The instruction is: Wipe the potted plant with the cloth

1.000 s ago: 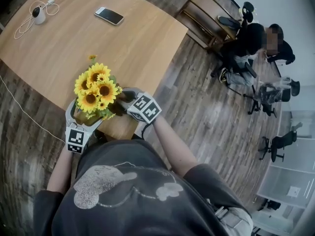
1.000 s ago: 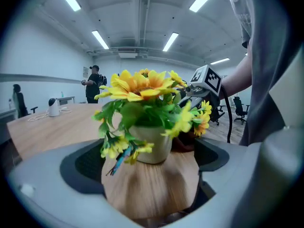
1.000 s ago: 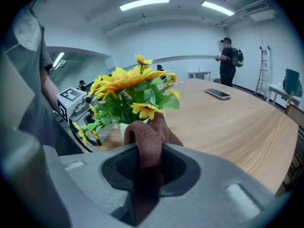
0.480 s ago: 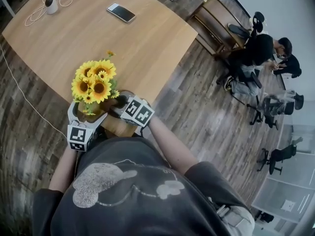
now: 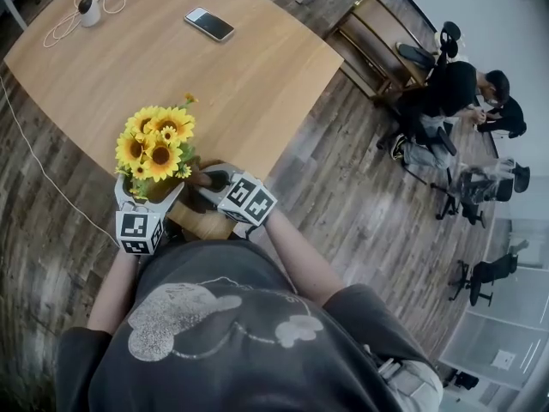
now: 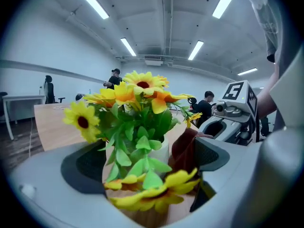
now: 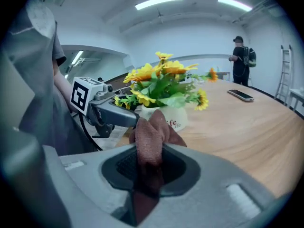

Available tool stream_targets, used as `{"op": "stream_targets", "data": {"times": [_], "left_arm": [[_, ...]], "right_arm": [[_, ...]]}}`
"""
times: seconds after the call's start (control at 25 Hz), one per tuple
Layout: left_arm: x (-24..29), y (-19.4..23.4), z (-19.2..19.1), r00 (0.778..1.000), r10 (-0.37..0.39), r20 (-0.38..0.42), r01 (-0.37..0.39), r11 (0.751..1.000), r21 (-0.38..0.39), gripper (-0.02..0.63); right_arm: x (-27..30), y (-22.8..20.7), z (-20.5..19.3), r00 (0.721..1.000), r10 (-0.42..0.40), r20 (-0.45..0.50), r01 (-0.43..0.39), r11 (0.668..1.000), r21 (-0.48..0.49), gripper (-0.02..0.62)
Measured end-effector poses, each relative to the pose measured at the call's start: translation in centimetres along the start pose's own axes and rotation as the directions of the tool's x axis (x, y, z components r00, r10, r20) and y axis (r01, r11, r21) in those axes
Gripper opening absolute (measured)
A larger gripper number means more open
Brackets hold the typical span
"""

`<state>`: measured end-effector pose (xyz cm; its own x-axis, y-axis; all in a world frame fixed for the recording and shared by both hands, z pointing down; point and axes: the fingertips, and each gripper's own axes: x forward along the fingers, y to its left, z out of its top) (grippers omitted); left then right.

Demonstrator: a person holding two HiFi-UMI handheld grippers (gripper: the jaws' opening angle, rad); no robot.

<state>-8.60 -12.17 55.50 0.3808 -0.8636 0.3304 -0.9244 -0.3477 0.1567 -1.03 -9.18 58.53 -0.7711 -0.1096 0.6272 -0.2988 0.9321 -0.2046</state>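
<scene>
Both work at the counter's [image 5: 223, 84] near edge: left gripper [image 6: 147, 163] fingers apart around the potted plant [image 5: 154, 148], right gripper [image 7: 151, 164] fingers clamped on the cloth [image 7: 151, 136]; wiping seems underway.

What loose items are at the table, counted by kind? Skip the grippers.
Potted plant: 1
Cloth: 1
Phone: 1
White device with cable: 1
Total: 4
</scene>
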Motion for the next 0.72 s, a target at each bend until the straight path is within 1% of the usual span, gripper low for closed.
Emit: {"op": "stream_targets", "data": {"times": [0.08, 0.16, 0.28, 0.4, 0.44, 0.52, 0.72], "left_arm": [[0.4, 0.3, 0.3, 1.000, 0.027, 0.015, -0.026, 0.999, -0.027, 0.618], [0.8, 0.9, 0.4, 0.998, 0.059, 0.018, -0.058, 0.997, -0.047, 0.617], [1.6, 1.2, 0.1, 0.997, 0.073, -0.008, -0.073, 0.997, -0.032, 0.614], [2.5, 1.5, -0.8, 0.996, 0.076, -0.047, -0.077, 0.997, -0.020, 0.591], [2.7, 1.6, -1.1, 0.995, 0.083, -0.058, -0.085, 0.996, -0.020, 0.569], [2.8, 1.9, -1.3, 0.993, 0.099, -0.071, -0.100, 0.995, -0.019, 0.496], [2.5, 1.4, -1.2, 0.992, 0.099, -0.084, -0.099, 0.995, -0.003, 0.477]], "right_arm": [[-1.7, -1.3, -1.0, 0.999, -0.048, 0.012, 0.047, 0.997, 0.055, 0.072], [-3.4, -3.1, -2.0, 0.994, -0.108, 0.031, 0.104, 0.987, 0.121, 0.072], [-5.6, -5.8, -2.6, 0.979, -0.193, 0.057, 0.179, 0.964, 0.195, 0.072], [-6.3, -8.1, -2.3, 0.968, -0.245, 0.054, 0.231, 0.955, 0.187, 0.072], [-6.3, -8.8, -1.8, 0.966, -0.254, 0.057, 0.240, 0.954, 0.177, 0.072], [-6.0, -9.9, -0.3, 0.962, -0.265, 0.071, 0.251, 0.954, 0.164, 0.072], [-3.6, -12.6, 3.2, 0.960, -0.262, 0.096, 0.246, 0.957, 0.157, 0.072]]}}
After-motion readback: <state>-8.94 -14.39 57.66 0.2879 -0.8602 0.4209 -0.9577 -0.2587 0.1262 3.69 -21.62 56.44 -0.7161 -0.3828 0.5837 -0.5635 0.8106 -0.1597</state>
